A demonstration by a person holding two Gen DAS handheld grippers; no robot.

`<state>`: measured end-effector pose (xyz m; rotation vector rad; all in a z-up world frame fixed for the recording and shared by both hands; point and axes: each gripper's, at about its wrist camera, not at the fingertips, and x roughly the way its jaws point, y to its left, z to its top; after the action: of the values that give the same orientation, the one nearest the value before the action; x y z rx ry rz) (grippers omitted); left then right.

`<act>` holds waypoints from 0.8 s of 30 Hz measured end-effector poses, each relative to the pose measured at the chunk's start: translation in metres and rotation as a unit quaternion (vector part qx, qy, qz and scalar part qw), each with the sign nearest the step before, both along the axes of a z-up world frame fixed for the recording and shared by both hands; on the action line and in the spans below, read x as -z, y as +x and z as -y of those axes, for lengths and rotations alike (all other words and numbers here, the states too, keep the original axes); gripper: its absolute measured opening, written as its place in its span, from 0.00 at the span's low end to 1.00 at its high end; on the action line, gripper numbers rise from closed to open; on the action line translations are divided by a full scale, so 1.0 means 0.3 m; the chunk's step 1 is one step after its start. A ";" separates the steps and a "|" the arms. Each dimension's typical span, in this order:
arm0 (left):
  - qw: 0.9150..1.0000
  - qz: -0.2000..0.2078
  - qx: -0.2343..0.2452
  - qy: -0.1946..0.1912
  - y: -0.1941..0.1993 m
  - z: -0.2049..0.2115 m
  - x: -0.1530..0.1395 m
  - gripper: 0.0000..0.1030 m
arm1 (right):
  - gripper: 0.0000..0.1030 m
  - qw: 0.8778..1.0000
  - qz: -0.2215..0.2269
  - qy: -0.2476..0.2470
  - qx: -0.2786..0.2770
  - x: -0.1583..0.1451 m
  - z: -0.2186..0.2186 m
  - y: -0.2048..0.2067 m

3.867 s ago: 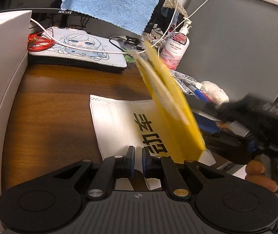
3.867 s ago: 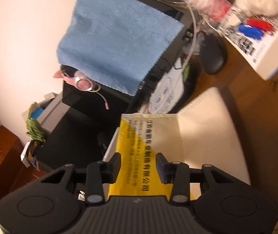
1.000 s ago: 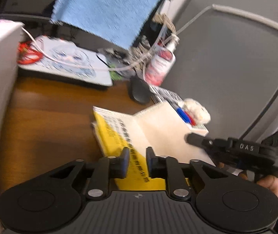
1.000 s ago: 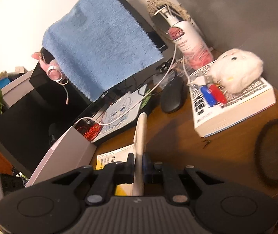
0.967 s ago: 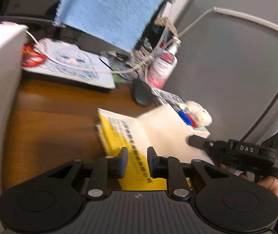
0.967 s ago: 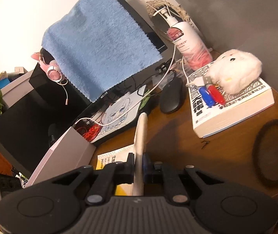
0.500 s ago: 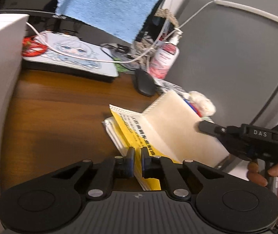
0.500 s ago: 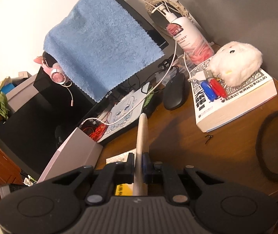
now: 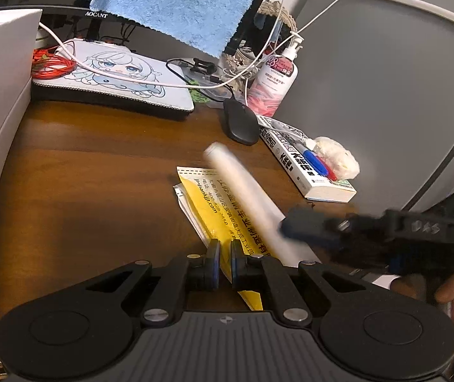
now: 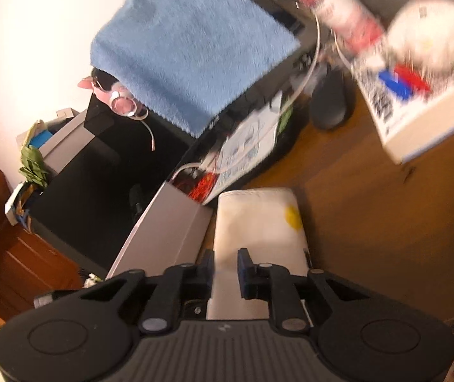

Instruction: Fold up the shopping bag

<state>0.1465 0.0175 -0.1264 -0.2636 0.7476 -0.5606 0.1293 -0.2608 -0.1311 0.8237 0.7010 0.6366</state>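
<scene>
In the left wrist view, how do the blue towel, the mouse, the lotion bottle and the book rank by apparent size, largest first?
1. blue towel, though its top is cut off by the frame.
2. book.
3. lotion bottle.
4. mouse.
The bottle and mouse look close in size, and the bottle stands farther back, so their order is unsure.

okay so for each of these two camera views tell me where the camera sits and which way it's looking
Left wrist: sits on the left gripper, shut on the bag; looks across the desk toward the book and the right gripper, fingers below.
Right wrist: sits on the right gripper, jaws opening around the bag's white flap; faces the towel; blurred.
Shared: bag, book, towel, mouse.
</scene>
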 end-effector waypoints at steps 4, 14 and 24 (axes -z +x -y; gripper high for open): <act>1.000 0.001 0.000 0.005 -0.001 0.000 0.002 0.07 | 0.08 1.000 -0.018 -0.021 -0.006 0.034 -0.032 0.011; 1.000 0.022 0.002 -0.019 -0.026 -0.030 -0.066 0.06 | 0.00 0.992 0.009 -0.124 -0.006 0.013 -0.092 -0.013; 0.999 0.031 0.037 0.019 0.125 0.093 -0.104 0.06 | 0.00 0.987 0.021 -0.160 -0.019 -0.014 -0.135 -0.028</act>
<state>0.1841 -0.0105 -0.0953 -0.1834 0.7092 -0.6209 0.1207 -0.2202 -0.1267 0.4990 0.7592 0.5560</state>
